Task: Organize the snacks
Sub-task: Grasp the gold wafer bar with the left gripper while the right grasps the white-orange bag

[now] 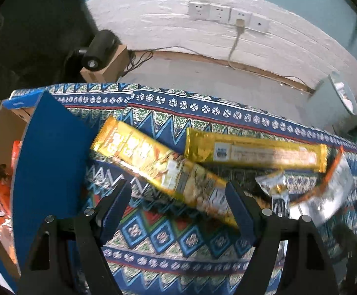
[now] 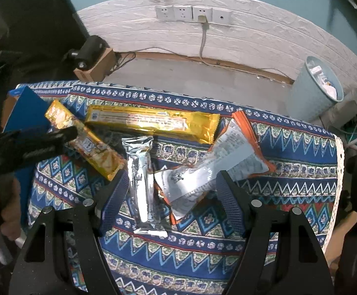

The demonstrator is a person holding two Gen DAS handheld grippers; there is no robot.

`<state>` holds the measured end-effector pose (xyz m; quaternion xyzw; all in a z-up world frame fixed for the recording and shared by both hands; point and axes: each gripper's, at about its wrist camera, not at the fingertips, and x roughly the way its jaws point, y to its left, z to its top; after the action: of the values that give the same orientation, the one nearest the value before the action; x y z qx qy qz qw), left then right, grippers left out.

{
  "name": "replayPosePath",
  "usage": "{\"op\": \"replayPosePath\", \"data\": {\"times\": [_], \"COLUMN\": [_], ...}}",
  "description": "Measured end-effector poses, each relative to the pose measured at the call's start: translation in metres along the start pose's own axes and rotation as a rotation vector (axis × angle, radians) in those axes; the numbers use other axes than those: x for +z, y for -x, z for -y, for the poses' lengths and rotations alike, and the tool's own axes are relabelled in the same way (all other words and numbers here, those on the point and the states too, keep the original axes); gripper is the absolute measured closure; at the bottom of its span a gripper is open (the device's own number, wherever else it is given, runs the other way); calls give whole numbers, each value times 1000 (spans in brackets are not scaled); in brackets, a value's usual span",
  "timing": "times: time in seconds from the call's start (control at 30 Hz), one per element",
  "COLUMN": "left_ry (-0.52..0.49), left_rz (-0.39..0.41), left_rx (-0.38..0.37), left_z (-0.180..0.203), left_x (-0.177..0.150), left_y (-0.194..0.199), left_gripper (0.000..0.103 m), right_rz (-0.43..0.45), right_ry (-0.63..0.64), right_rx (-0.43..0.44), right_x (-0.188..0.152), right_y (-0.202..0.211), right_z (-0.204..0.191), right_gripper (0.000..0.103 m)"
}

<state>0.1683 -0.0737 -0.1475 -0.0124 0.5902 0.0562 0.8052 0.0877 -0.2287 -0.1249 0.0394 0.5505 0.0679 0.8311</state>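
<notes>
Left fingers [image 1: 119,196]: spread wide, empty, astride gold bar [image 1: 158,164] at frame centre.
Right fingers [image 2: 115,194]: wide, empty, over silver pack [image 2: 141,172] and orange bag [image 2: 217,162], lower centre.
Box [image 1: 48,152]: frame left.
Advice: probably square the left jaws across the bar's width before closing.

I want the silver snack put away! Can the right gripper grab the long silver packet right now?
Probably yes. The right gripper is open just above the silver packet, which lies flat on the patterned cloth with nothing on top; only the orange-edged bag crowds one side.
</notes>
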Motion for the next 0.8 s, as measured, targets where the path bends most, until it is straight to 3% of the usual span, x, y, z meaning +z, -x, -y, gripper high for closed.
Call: {"op": "replayPosePath", "data": {"times": [0.13, 0.27, 0.43, 0.53, 0.73, 0.8], "left_ry": [-27, -93, -244, -254, -160, -197], "left_rz": [-7, 31, 67, 71, 32, 12], "left_rx": [64, 142, 258, 249, 121, 145], "left_z": [12, 23, 45, 50, 41, 46], "left_x": [2, 2, -4, -3, -2, -8], "left_y": [-17, -23, -25, -28, -31, -34], "left_gripper": [23, 13, 6, 6, 6, 6], "right_rz": [0, 1, 7, 4, -1, -3], "right_ry": [-3, -18, -26, -28, -22, -16], "right_rx": [2, 1, -1, -1, -1, -2], "right_x": [-1, -1, 0, -1, -3, -3], "right_y": [0, 1, 4, 3, 3, 3], "right_z": [5, 10, 13, 14, 13, 12], "right_gripper": [29, 29, 29, 29, 29, 29]}}
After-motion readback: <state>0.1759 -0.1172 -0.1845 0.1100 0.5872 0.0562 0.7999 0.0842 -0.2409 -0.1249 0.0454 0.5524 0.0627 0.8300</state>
